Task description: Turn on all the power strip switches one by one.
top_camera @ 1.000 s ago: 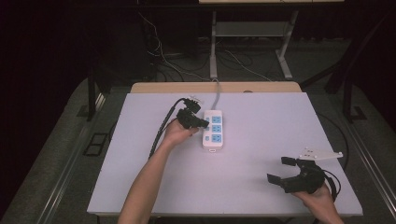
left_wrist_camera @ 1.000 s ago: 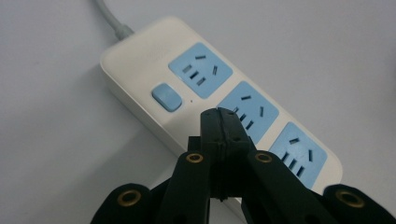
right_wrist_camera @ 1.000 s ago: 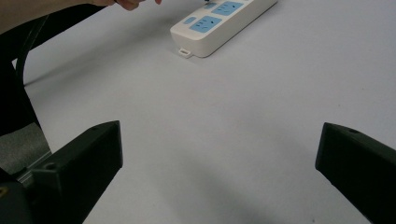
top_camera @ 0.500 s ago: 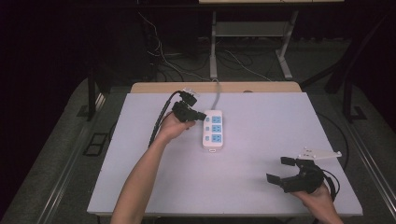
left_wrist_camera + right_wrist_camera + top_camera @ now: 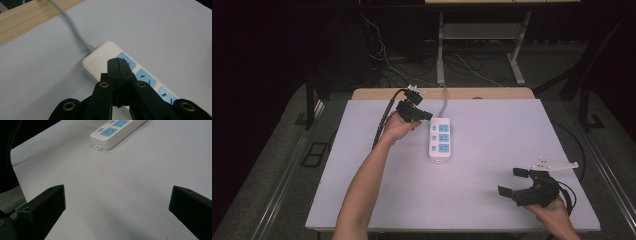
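A white power strip (image 5: 440,139) with blue sockets lies on the pale table (image 5: 492,130), its grey cord (image 5: 443,100) running off the far edge. My left gripper (image 5: 424,116) hovers just left of the strip's far end, jaws shut with nothing between them. In the left gripper view the closed fingertips (image 5: 119,65) sit above the strip (image 5: 105,58) near its cord end. My right gripper (image 5: 514,181) rests near the table's front right corner, open and empty. In the right gripper view the strip (image 5: 117,131) lies far ahead between the spread jaws.
A wooden strip (image 5: 492,93) edges the table's far side. Cables (image 5: 382,55) and a metal stand (image 5: 441,45) lie on the dark floor beyond. A black cable (image 5: 384,117) trails from my left gripper toward the table's left side.
My left gripper has lifted and drifted toward the far end of the power strip, still shut. The right gripper has stayed where it was.
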`<state>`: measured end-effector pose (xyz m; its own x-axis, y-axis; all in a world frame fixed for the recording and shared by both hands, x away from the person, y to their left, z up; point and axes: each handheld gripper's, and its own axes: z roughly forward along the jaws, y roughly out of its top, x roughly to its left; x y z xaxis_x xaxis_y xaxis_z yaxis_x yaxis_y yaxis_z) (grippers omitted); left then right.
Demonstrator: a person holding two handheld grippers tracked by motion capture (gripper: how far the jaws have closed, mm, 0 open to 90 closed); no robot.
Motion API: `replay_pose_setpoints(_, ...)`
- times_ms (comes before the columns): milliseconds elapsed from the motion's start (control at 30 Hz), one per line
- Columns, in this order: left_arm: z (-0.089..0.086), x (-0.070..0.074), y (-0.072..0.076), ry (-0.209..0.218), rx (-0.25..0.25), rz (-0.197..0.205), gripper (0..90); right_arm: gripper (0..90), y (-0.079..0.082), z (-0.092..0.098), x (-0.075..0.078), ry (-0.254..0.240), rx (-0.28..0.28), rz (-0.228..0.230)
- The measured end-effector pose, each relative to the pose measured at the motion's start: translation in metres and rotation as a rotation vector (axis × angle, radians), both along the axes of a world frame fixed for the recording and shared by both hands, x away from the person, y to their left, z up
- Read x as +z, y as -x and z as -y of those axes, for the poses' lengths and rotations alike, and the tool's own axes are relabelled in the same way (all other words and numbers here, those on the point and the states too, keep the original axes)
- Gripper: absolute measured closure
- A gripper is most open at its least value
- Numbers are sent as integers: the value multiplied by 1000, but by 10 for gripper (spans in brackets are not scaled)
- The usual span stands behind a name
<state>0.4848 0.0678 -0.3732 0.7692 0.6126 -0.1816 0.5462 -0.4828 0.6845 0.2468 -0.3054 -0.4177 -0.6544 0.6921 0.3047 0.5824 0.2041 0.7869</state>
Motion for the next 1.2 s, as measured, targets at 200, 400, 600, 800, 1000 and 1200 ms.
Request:
replay_pose_setpoints(200,6,-10,-6,-7,10,-5,897,5,0,0,0,1,3,1)
replay_pose_setpoints(400,8,-21,-10,-12,17,-21,897,5,0,1,0,0,3,2)
replay_pose_setpoints(600,15,-28,-10,-5,13,-30,896,5,0,1,0,1,4,1)
replay_pose_setpoints(800,19,-32,-9,-24,1,-36,896,5,0,1,0,3,5,4)
replay_pose_setpoints(1000,20,-37,-7,-38,-4,-47,896,5,0,0,0,5,5,1)
replay_pose_setpoints(1200,23,-41,-5,-40,10,-43,896,5,0,1,0,5,6,3)
